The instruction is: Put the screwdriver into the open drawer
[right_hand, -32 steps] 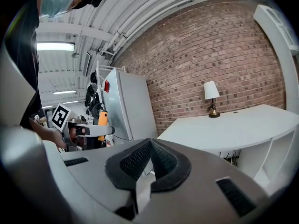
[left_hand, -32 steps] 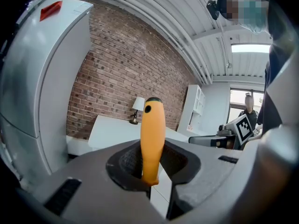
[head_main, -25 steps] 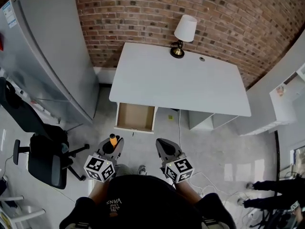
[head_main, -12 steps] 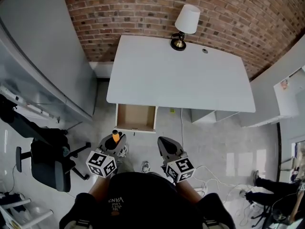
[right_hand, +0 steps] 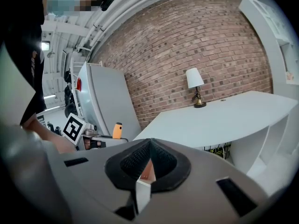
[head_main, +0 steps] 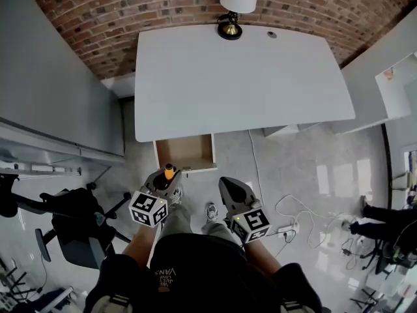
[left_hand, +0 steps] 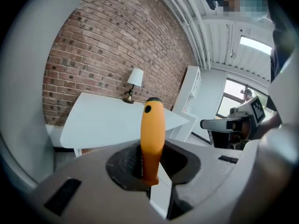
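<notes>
The screwdriver (head_main: 169, 172) has an orange handle that stands upright between the jaws of my left gripper (head_main: 164, 177), which is shut on it. In the left gripper view the handle (left_hand: 152, 139) rises from the dark pads (left_hand: 128, 164). The open drawer (head_main: 184, 152) is a shallow wooden box pulled out under the left front of the white desk (head_main: 241, 77). The left gripper hangs just in front of the drawer's front edge. My right gripper (head_main: 229, 188) is shut and empty, beside the left one, right of the drawer. The right gripper view shows its pads (right_hand: 140, 162) meeting and the screwdriver (right_hand: 117, 129) off to the left.
A lamp (head_main: 234, 5) stands at the desk's back edge by the brick wall. A tall grey cabinet (head_main: 52, 96) stands left of the desk, with a black office chair (head_main: 71, 227) in front of it. Cables (head_main: 293, 220) lie on the floor at right. Another person's legs (head_main: 384, 220) show at far right.
Both grippers have come forward and down toward the desk. The left one with the screwdriver now hangs just in front of the open drawer's front edge. The desk sits closer in view.
</notes>
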A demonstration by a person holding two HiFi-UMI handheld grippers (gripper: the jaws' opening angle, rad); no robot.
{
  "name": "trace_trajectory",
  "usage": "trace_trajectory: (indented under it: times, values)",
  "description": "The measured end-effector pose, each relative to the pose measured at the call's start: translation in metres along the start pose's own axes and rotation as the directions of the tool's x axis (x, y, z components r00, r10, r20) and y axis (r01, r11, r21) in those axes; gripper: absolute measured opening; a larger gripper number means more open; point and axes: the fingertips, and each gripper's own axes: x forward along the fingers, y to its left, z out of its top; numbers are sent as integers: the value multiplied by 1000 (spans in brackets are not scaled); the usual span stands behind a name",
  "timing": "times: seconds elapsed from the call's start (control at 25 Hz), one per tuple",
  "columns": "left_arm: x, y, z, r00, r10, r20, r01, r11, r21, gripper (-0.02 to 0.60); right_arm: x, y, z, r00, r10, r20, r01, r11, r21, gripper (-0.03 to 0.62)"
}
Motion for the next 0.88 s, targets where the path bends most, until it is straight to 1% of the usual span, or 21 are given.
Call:
trace_trajectory:
  times: [0.16,0.36,0.56,0.72,0.88]
  values:
    - [37,12,-15,995,-59,-77,63,997,46,75,11,-17,-13,999,-54,-5,54,998,40,-5]
    - [84,24,-39,975,-124,-185,147,982,117,75,18,-35,-36,992,-124,-12,124,987,104,-5]
    - [131,25,-66,945,-172,-280,235,949,209,75,18,-51,-59,985,-172,-27,175,973,148,-5]
    - [164,27,-94,915,-199,-351,294,925,241,75,20,-63,-76,978,-208,-25,209,961,178,-5]
    - [190,34,-120,892,-198,-405,317,914,252,75,24,-76,-89,971,-239,-10,236,951,198,-5]
